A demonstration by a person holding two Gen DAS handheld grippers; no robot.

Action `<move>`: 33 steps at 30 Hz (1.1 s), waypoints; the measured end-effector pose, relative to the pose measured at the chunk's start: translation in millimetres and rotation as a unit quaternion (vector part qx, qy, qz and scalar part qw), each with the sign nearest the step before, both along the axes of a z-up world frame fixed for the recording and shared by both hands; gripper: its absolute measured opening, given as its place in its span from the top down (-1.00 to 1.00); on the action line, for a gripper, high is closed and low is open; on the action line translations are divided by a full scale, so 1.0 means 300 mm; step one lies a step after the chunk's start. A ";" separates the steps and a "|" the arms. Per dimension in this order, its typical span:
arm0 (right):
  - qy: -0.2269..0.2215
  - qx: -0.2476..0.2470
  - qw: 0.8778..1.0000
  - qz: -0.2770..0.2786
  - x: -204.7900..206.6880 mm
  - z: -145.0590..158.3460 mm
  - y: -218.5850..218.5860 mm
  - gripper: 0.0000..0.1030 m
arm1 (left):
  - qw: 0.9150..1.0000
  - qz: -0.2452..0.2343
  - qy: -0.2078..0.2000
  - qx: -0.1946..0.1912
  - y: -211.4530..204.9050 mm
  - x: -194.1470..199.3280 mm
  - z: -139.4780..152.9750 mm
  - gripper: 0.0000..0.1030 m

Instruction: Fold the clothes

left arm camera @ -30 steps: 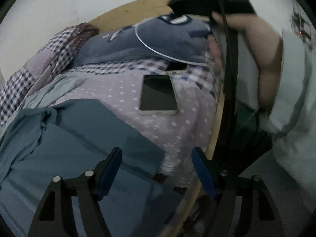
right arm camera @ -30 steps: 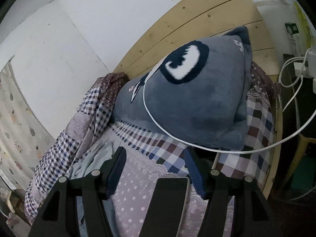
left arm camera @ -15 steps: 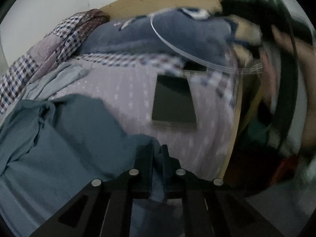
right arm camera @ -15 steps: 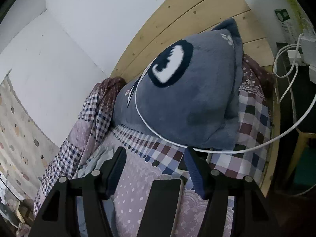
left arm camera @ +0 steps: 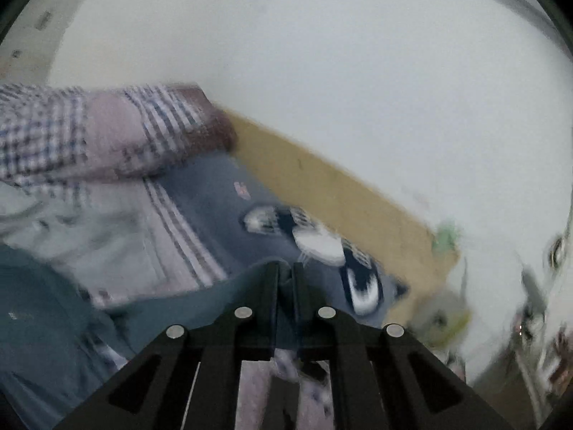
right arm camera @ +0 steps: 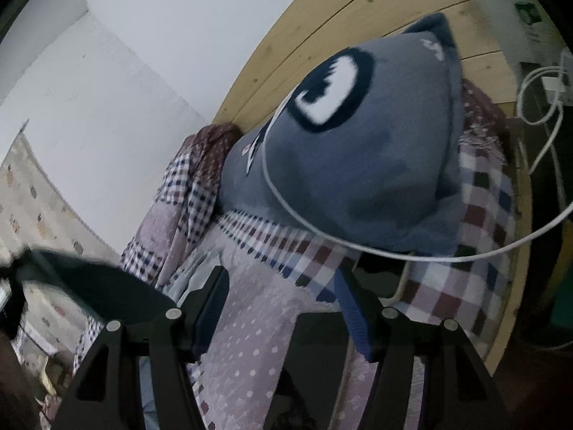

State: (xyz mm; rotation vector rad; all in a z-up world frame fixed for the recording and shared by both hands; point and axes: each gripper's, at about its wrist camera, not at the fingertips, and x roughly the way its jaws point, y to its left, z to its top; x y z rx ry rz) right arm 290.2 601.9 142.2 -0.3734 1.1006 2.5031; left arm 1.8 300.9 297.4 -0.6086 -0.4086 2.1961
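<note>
- Clamping on a fold of the teal-blue cotton garment point(left arm camera: 215, 301), my left gripper point(left arm camera: 285, 276) has its two black fingers pressed together, with the cloth edge pinched between the tips.
- From there the garment trails down and to the left over the bed; that whole view is smeared with motion blur (fine detail is lost).
- My right gripper point(right arm camera: 283, 301) is spread wide with nothing between its blue-padded fingers point(right arm camera: 349, 308), poised above the lilac polka-dot bedspread point(right arm camera: 250, 337).
- A dark flat rectangular phone point(right arm camera: 322, 351) lies on the bedspread low between those fingers; I cannot tell whether they touch it.
- Beyond it, the big grey plush cushion with a cartoon eye point(right arm camera: 358, 150) leans against the pale wooden plank headboard point(right arm camera: 358, 10).
- A thin white charging cable point(right arm camera: 394, 251) loops across the cushion's front and runs off to the right.
- The checked patchwork quilt point(right arm camera: 189, 193) is bunched to the cushion's left, against the white wall point(right arm camera: 150, 46).
- A dark blurred shape point(right arm camera: 89, 286) juts in at the lower left of the right view; I cannot make out what it is.
</note>
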 end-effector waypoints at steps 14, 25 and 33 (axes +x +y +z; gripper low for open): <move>-0.012 0.068 0.984 0.161 -0.199 0.025 -0.229 -0.26 | 0.947 0.293 -0.006 0.135 -0.909 -0.134 0.142 0.90; -0.064 0.178 0.945 0.268 -0.346 0.026 -0.517 -0.26 | 0.938 0.318 -0.105 0.086 -1.161 -0.130 -0.199 0.90; -0.087 0.192 0.923 0.323 -0.489 -0.020 -0.703 -0.26 | 0.965 0.207 -0.150 0.062 -1.094 -0.087 -0.329 0.90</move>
